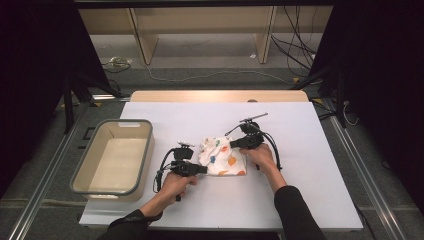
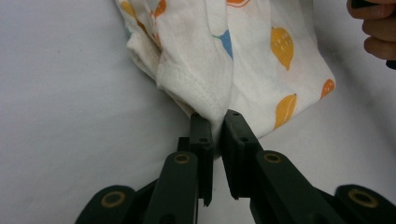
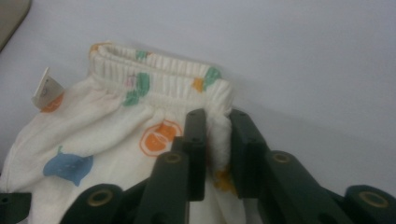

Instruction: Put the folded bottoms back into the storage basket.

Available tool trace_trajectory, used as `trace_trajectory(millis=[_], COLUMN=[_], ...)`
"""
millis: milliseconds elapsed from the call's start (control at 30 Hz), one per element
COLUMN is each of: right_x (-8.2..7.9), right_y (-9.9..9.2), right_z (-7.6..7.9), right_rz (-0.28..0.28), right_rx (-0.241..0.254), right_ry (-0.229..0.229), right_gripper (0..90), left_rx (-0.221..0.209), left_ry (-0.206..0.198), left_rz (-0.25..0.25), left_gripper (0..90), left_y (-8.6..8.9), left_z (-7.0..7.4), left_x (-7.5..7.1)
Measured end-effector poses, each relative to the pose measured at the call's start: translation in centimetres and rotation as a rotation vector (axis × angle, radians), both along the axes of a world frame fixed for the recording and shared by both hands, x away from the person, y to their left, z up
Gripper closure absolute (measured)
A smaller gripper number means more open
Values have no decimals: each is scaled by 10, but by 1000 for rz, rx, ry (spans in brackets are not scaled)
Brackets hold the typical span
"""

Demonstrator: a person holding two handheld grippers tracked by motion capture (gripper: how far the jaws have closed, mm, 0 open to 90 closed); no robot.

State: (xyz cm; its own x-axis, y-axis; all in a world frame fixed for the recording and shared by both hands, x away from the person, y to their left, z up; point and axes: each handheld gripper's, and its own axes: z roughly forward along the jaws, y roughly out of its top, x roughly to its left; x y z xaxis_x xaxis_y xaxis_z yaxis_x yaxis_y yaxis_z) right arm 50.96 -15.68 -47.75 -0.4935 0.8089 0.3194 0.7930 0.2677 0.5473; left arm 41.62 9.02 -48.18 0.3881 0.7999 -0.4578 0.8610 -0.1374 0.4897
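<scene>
A: The small white cotton garment printed with orange and blue shapes (image 1: 222, 156) lies on the white desk (image 1: 300, 200), just right of the beige plastic bin (image 1: 82, 172). The left gripper (image 2: 215, 126) has its jaws clamped on a hemmed corner at the side towards the bin; the right gripper (image 3: 217, 128) has its jaws clamped on the ribbed waistband's end at the side away from it.

B: So both pinches hold cloth. How should this go?

A: I'd say lift both together and level, keeping the fabric lightly taut between them, so neither thin pinch slips off.

B: Any room to move?

A: Plenty. The desk past the garment, away from the bin, is bare, and so is the strip nearest the person. The bin's rim sits near the left hand (image 1: 175, 184), so a swing that way needs height first.
</scene>
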Motion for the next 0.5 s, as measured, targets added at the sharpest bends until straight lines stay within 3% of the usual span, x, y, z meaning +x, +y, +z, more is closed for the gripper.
trace_trajectory(millis=[500], right_x=[-8], right_y=[-1], right_z=[21], right_rz=[26], right_rx=[56], right_ry=[-67], right_gripper=[839], left_rx=[-8], left_ry=[-37], left_rz=[-27], left_gripper=[842], left_y=[6], left_z=[11], left_x=[-2])
